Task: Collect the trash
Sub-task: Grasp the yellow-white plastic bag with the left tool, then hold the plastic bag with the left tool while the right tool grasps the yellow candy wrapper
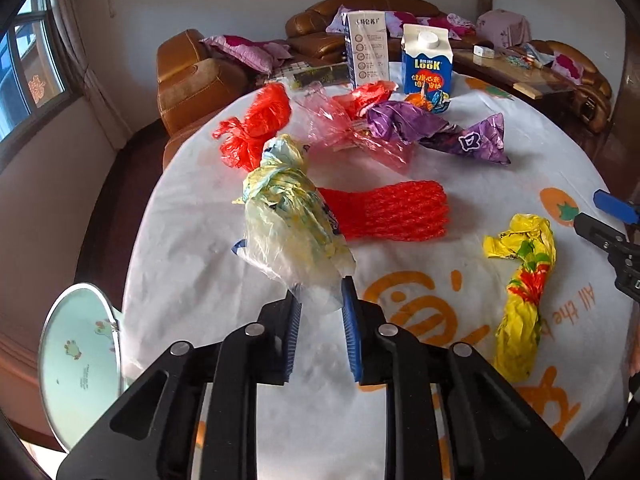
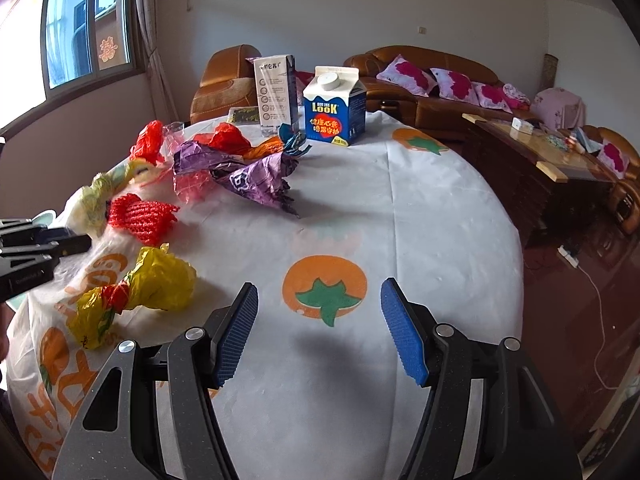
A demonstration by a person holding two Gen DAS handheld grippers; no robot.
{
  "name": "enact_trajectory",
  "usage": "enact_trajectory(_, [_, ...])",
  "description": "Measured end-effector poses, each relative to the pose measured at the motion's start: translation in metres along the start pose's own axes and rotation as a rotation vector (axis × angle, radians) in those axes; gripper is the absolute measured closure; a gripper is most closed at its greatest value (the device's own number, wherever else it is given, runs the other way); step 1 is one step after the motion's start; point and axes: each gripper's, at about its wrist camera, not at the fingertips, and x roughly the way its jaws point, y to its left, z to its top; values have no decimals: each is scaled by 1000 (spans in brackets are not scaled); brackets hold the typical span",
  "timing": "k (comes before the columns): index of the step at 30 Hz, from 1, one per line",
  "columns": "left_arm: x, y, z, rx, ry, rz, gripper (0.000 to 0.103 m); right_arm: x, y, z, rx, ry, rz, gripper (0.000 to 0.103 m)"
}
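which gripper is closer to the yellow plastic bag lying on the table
Right, as far as I can tell. The open right gripper hovers just beside the yellow plastic bag. The left gripper sits farther off, shut on a pale crumpled bag.

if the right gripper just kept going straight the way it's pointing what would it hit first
Probably nothing but the tablecloth: the open right gripper points over the orange fruit print at a bare stretch. The blue LOOK carton stands far beyond, roughly in line; depth is hard to judge.

2 cartons (image 1: 426, 60), 7 crumpled bags (image 1: 520, 292), 2 claws (image 2: 320, 328)
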Motion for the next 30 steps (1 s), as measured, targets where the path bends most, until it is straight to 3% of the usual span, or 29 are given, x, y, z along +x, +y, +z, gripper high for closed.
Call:
enact_trajectory(9, [-49, 15, -15, 131, -76, 23, 86, -5, 9, 4, 0, -15, 23, 39])
enact_trajectory(20, [-58, 50, -43, 90, -41, 48, 86, -6, 49, 28, -60, -44, 110, 39])
enact_trajectory(30, [-61, 58, -57, 90, -27, 36, 86, -6, 49, 16, -83, 43, 150, 45])
